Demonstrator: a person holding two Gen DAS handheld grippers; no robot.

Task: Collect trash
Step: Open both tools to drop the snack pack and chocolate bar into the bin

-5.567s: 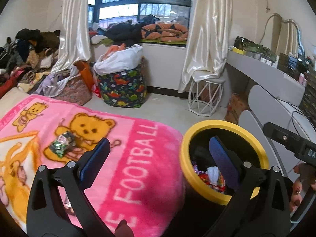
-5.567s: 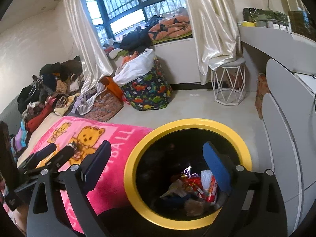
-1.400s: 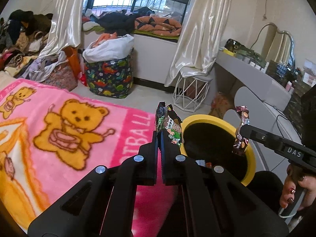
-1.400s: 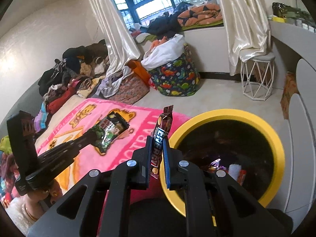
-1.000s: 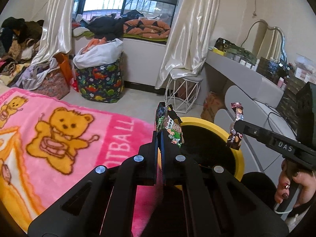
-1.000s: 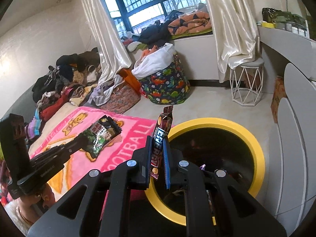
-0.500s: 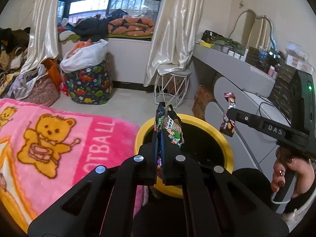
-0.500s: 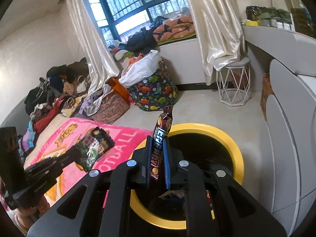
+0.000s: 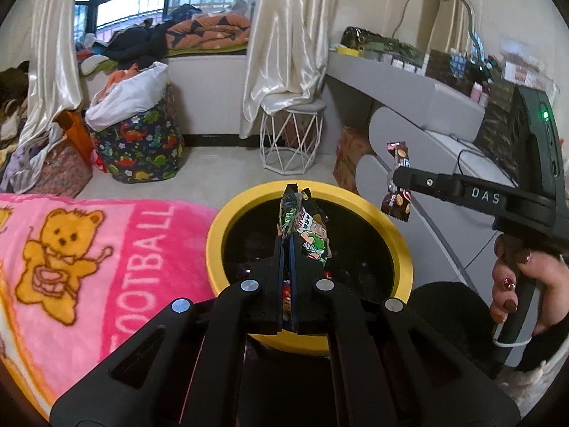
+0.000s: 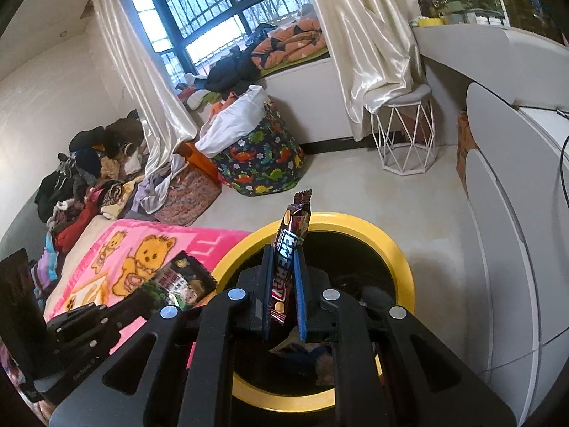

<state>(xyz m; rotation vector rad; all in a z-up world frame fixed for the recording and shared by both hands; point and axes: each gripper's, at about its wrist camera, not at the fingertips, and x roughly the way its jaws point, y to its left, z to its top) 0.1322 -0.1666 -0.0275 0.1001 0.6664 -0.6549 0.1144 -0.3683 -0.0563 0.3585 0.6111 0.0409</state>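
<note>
The left gripper [image 9: 286,249] is clamped tight on a crumpled green snack packet with a cartoon figure printed on it [image 9: 305,226], which stands upright out of the closed black fingers. Directly beyond and below those fingertips sits the round black bin with a yellow rim [image 9: 227,220], so the packet hangs over its dark opening. To the left of the claw lies the fluffy pink blanket with a yellow bear and white lettering [image 9: 89,249].

The right gripper [image 10: 283,277] is pinched on a long dark-brown and red chocolate bar wrapper with white lettering [image 10: 288,252], gripped across its lower half between blue-lined pads, the top end poking above the fingertips. The same bin shows ahead of and beneath this claw, with a few bits of wrapper visible inside just under the fingers. In the left wrist view the right gripper reaches in from the right, a hand with dark red nail polish [image 9: 519,284] around its handle, and the bar wrapper hangs at the bin's right-hand rim.

Ahead of both claws, across the pale floor, stand a fabric basket with a dinosaur print [image 10: 259,167] and a white wire-frame stool [image 10: 405,135].
</note>
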